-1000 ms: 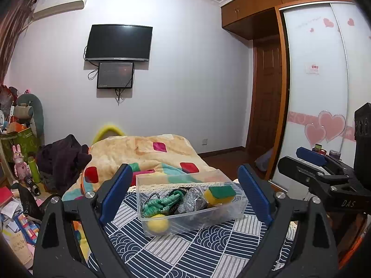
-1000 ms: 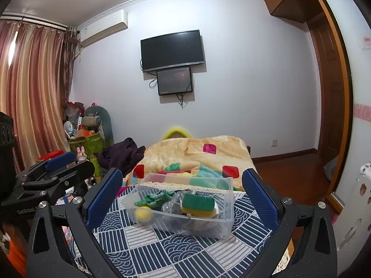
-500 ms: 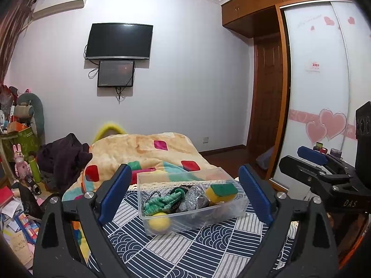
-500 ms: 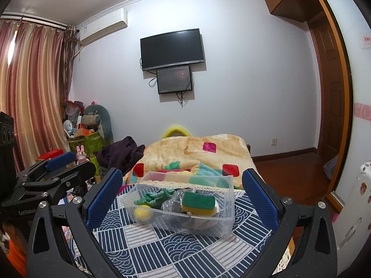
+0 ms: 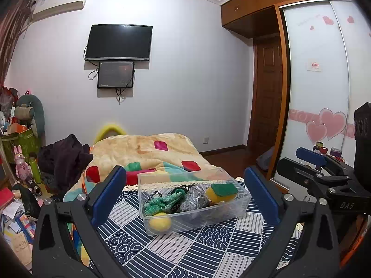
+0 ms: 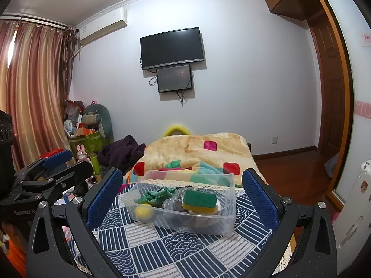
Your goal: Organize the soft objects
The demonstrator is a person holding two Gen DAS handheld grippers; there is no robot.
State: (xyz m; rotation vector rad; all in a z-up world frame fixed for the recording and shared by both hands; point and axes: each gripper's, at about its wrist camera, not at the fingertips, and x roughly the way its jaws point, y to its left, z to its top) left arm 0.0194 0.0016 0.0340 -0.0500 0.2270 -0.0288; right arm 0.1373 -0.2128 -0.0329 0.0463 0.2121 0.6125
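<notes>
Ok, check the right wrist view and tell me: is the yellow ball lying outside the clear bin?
No, the yellow ball sits inside the clear bin, at its near left corner beside the green cloth.

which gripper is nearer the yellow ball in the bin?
Left. The ball sits at the bin's left end, nearer the left gripper; the right gripper faces the sponge end.

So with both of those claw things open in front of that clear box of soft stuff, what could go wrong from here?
Three things, perhaps. The clear plastic bin sits on a patterned cloth, so a nudge might slide it. The sponge rides high near the rim and could tip out. The left gripper and right gripper are both open and aimed at the same bin, so they might collide if both reach in.
</notes>
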